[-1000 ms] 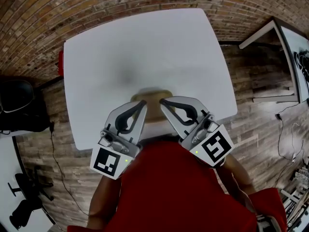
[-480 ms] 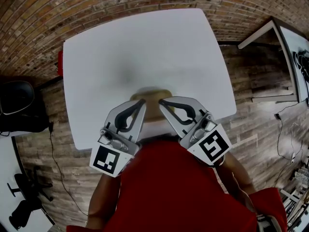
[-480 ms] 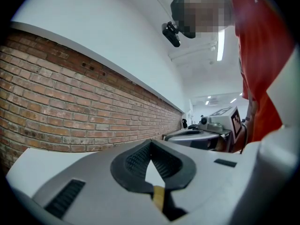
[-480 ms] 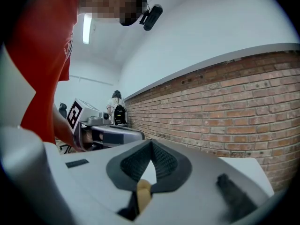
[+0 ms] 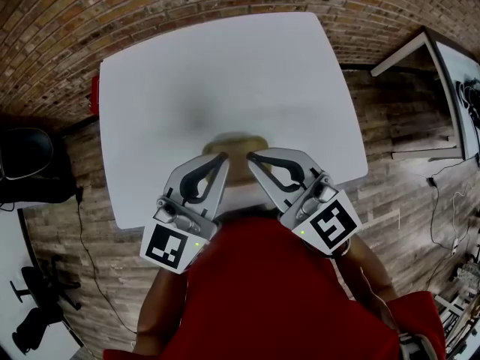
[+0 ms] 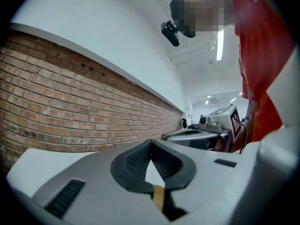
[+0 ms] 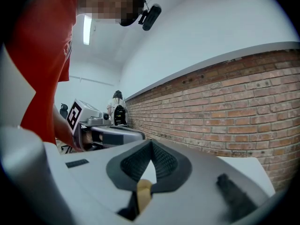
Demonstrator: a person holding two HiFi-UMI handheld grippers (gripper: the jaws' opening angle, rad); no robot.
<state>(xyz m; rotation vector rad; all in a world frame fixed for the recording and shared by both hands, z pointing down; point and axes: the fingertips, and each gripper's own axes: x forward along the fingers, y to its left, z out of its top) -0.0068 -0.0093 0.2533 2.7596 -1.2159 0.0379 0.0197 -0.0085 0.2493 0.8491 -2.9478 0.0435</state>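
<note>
Nothing has shifted appreciably since the earlier frame. Left gripper (image 5: 223,158) and right gripper (image 5: 252,157) hover at the chest with tips converging, jaws closed tip to tip on nothing. Tan object (image 5: 235,142), blurred, lies on the table (image 5: 225,66) just ahead and below, equally near both; its long axis appears crosswise.

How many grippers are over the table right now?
2. The left gripper and the right gripper sit side by side at the table's near edge, both shut, tips above a tan object.
</note>
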